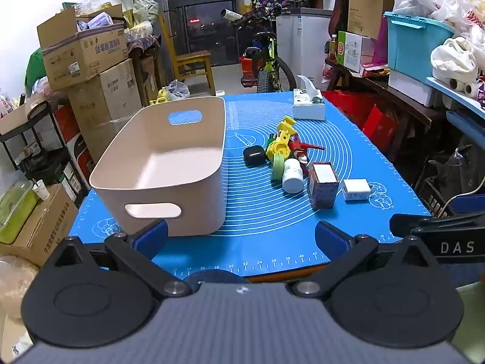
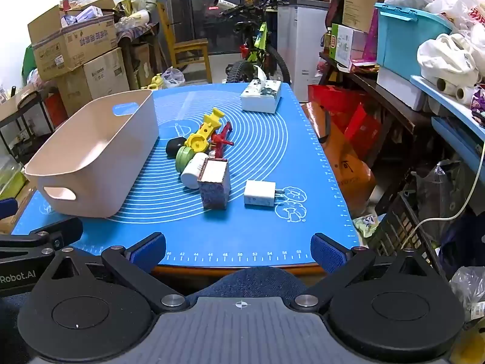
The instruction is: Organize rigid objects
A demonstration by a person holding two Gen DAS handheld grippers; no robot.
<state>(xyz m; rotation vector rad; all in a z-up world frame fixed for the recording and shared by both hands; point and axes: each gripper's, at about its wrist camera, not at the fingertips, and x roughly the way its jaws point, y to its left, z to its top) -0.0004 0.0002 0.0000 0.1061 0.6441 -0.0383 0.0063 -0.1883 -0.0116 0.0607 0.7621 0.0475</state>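
An empty beige bin (image 1: 169,163) (image 2: 91,154) stands on the left of the blue mat (image 1: 272,227) (image 2: 257,151). To its right lies a cluster: a black case (image 1: 254,154) (image 2: 175,146), a yellow toy (image 1: 282,142) (image 2: 204,132), a red toy (image 1: 303,147) (image 2: 221,139), a green roll (image 1: 277,166) (image 2: 184,157), a white bottle (image 1: 292,176) (image 2: 194,170), a patterned box (image 1: 322,183) (image 2: 214,183) and a white charger (image 1: 356,189) (image 2: 260,194). My left gripper (image 1: 241,236) and right gripper (image 2: 238,248) are open and empty at the mat's near edge.
A tissue box (image 1: 309,106) (image 2: 262,95) sits at the mat's far end. Stacked cardboard boxes (image 1: 88,60) stand to the left, a bicycle (image 1: 266,63) behind the table, and cluttered shelves with a blue tub (image 2: 406,36) to the right.
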